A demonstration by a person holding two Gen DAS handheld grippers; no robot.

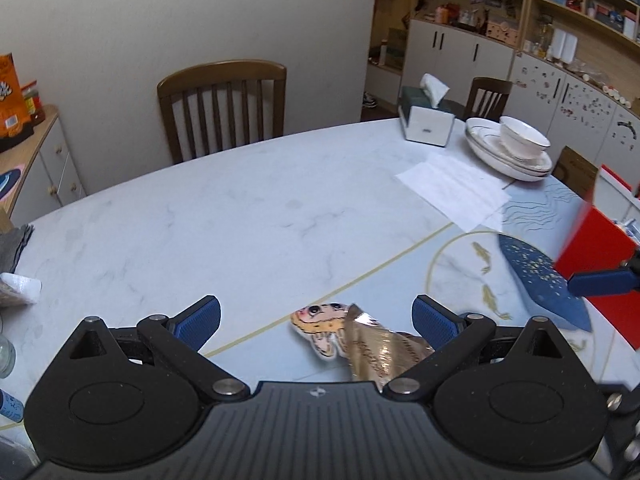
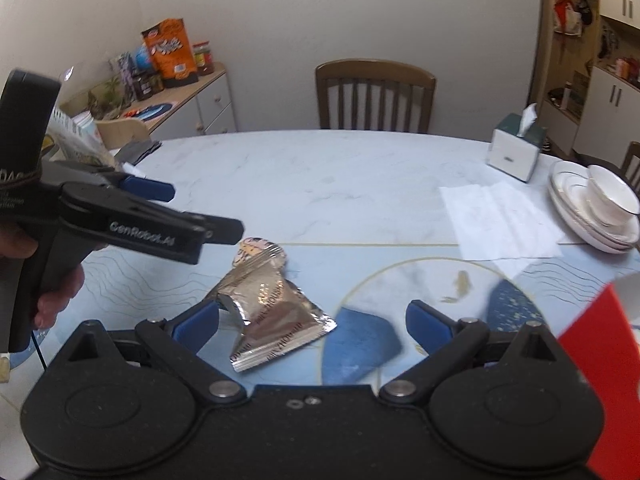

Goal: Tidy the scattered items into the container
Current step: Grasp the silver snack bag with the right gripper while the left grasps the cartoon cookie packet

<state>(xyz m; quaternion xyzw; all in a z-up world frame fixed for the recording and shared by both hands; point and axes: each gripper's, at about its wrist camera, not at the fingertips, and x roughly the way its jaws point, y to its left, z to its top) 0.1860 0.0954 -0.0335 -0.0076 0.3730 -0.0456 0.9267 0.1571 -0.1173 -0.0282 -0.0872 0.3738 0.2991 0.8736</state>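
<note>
Marble table point(image 2: 320, 184), foil packet point(image 2: 276, 312) lying flat near red container point(image 2: 600, 360). Left gripper point(image 1: 316, 320) and right gripper point(image 2: 312, 320) both spread, empty. Likely slip: thin foil skidding under blue fingers point(image 2: 196, 320).

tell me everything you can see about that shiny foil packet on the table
The foil packet is a crinkled, silvery-gold pouch with printed lettering, lying flat on the table mat. A round cartoon-face patch lies at its far end, partly under it. Its near corner looks torn or folded. The open right hand-held gripper hovers near it; contact cannot be told.
</note>
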